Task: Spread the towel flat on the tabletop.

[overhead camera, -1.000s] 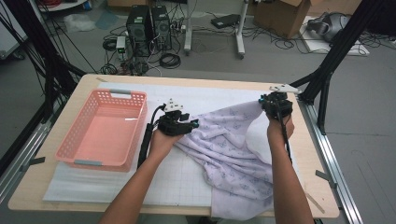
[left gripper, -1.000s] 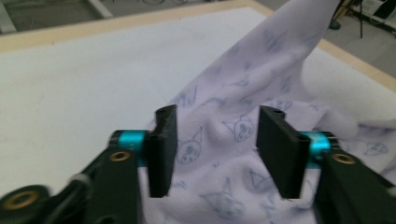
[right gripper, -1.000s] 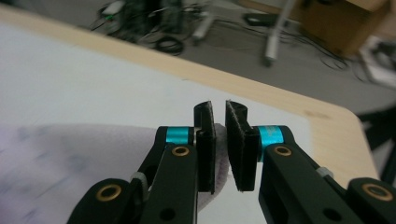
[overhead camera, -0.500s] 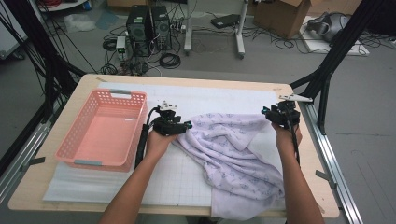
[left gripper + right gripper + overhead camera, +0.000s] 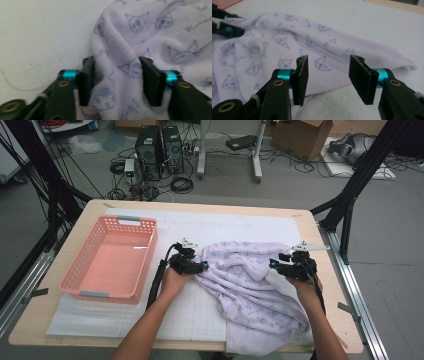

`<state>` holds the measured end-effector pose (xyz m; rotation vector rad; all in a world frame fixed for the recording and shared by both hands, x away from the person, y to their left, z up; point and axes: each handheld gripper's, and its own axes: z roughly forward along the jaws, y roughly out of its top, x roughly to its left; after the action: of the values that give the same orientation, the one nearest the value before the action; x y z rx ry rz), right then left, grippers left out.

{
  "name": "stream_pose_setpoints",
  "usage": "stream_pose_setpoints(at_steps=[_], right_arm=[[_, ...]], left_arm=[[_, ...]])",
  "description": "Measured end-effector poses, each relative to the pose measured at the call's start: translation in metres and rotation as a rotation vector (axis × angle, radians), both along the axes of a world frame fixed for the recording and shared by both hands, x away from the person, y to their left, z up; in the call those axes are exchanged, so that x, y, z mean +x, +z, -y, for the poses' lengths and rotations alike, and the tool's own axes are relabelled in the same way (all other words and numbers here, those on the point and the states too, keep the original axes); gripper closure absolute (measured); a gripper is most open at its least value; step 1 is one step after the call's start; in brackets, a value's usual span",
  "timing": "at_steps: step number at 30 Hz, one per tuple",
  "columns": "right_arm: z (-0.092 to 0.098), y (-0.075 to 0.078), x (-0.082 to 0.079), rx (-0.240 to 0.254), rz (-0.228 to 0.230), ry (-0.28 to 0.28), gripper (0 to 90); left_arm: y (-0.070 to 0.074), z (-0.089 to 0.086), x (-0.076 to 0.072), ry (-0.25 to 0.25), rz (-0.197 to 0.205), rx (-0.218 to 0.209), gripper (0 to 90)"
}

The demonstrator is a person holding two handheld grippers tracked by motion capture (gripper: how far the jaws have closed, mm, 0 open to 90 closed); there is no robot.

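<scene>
A lilac towel (image 5: 250,290) printed with cat faces lies crumpled on the white mat (image 5: 240,225), its near part hanging over the table's front edge. My left gripper (image 5: 202,266) is at the towel's left edge. In the left gripper view a bunched fold of towel (image 5: 150,30) fills the gap of the left gripper (image 5: 116,75), and both pads press on it; these jaws have just been closing. My right gripper (image 5: 274,264) is low at the towel's right side. Its jaws have just been opening, and the right gripper (image 5: 328,77) has nothing in it, with the towel's hem (image 5: 287,42) just beyond.
A pink plastic basket (image 5: 148,255) stands hollow on the left of the mat, close to my left hand. The wooden table (image 5: 30,330) ends just past the mat. The left gripper (image 5: 227,31) appears far off in the right gripper view. Black frame legs stand at both sides.
Both hands have come down. The towel, earlier stretched up between the grippers, now lies on the mat. The right gripper has let go of its corner, and its jaws stand apart.
</scene>
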<state>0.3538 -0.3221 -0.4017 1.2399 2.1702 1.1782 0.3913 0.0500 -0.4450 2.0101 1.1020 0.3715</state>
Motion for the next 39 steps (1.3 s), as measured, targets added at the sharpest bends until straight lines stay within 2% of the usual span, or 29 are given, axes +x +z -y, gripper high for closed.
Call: stream_pose_setpoints(at_steps=[1, 2, 3, 4, 6, 7, 9, 10, 12, 13, 15, 17, 20, 21, 23, 25, 26, 28, 29, 30, 33, 36, 39], right_arm=[[0.0, -0.002, -0.002, 0.005, -0.008, 0.004, 48.9], [0.0, -0.005, -0.004, 0.007, -0.014, 0.013, 48.7], [0.0, -0.007, -0.006, 0.005, -0.019, 0.018, 48.7], [-0.001, -0.009, -0.007, 0.006, -0.025, 0.021, 48.7], [-0.001, -0.013, -0.009, -0.002, -0.032, 0.034, 48.8], [0.0, -0.013, -0.009, -0.003, -0.034, 0.034, 48.8], [0.0, -0.013, -0.01, 0.013, -0.036, 0.035, 48.5], [-0.001, -0.012, -0.01, 0.019, -0.032, 0.038, 47.7], [-0.003, -0.013, -0.009, 0.024, -0.026, 0.053, 47.7], [-0.005, -0.014, -0.008, 0.022, -0.033, 0.057, 47.8], [-0.009, -0.017, -0.004, 0.015, -0.047, 0.074, 47.9], [-0.016, -0.022, -0.001, 0.013, -0.075, 0.107, 47.9], [-0.034, -0.029, 0.004, 0.051, -0.131, 0.209, 45.7], [-0.043, -0.031, 0.005, 0.049, -0.144, 0.236, 44.5], [-0.059, -0.034, 0.009, 0.001, -0.154, 0.263, 45.4], [-0.073, -0.037, 0.015, -0.076, -0.158, 0.241, 50.5], [-0.077, -0.037, 0.019, -0.084, -0.148, 0.228, 55.8], [-0.08, -0.034, 0.026, -0.089, -0.149, 0.221, 73.2], [-0.078, -0.033, 0.03, -0.085, -0.141, 0.209, 79.1], [-0.075, -0.031, 0.034, -0.092, -0.121, 0.183, 80.7], [-0.061, -0.023, 0.047, -0.135, -0.069, 0.056, 83.7], [-0.043, -0.017, 0.058, -0.185, -0.036, -0.069, 84.2], [-0.022, -0.011, 0.066, -0.18, 0.003, -0.196, 84.6]], left_arm=[[0.0, 0.001, -0.001, -0.001, 0.004, 0.005, 68.4], [0.002, 0.002, -0.001, 0.004, 0.021, 0.012, 73.2], [0.004, 0.001, 0.0, 0.021, 0.054, 0.008, 78.3], [0.006, -0.002, 0.002, 0.06, 0.08, -0.018, 79.1], [0.013, -0.011, 0.007, 0.145, 0.11, -0.098, 79.8], [0.016, -0.016, 0.01, 0.18, 0.132, -0.119, 79.9], [0.019, -0.023, 0.014, 0.234, 0.165, -0.133, 79.9], [0.018, -0.025, 0.015, 0.253, 0.168, -0.135, 79.9], [0.015, -0.026, 0.017, 0.247, 0.149, -0.138, 78.2], [0.013, -0.026, 0.017, 0.242, 0.137, -0.138, 74.2], [0.011, -0.027, 0.018, 0.231, 0.102, -0.182, 55.5], [0.013, -0.027, 0.016, 0.222, 0.106, -0.189, 46.6], [0.016, -0.026, 0.012, 0.196, 0.121, -0.183, 43.1], [0.017, -0.026, 0.011, 0.191, 0.126, -0.183, 43.0], [0.018, -0.025, 0.009, 0.176, 0.129, -0.181, 43.0], [0.018, -0.023, 0.006, 0.159, 0.131, -0.177, 43.0], [0.018, -0.022, 0.005, 0.153, 0.132, -0.177, 43.1], [0.017, -0.021, 0.003, 0.14, 0.132, -0.174, 43.1], [0.017, -0.021, 0.002, 0.136, 0.127, -0.176, 43.2], [0.017, -0.021, 0.002, 0.125, 0.123, -0.173, 42.9], [0.018, -0.019, 0.0, 0.102, 0.108, -0.18, 42.3], [0.018, -0.014, -0.003, 0.063, 0.1, -0.175, 41.5], [0.02, -0.008, -0.007, 0.033, 0.097, -0.189, 40.9]])
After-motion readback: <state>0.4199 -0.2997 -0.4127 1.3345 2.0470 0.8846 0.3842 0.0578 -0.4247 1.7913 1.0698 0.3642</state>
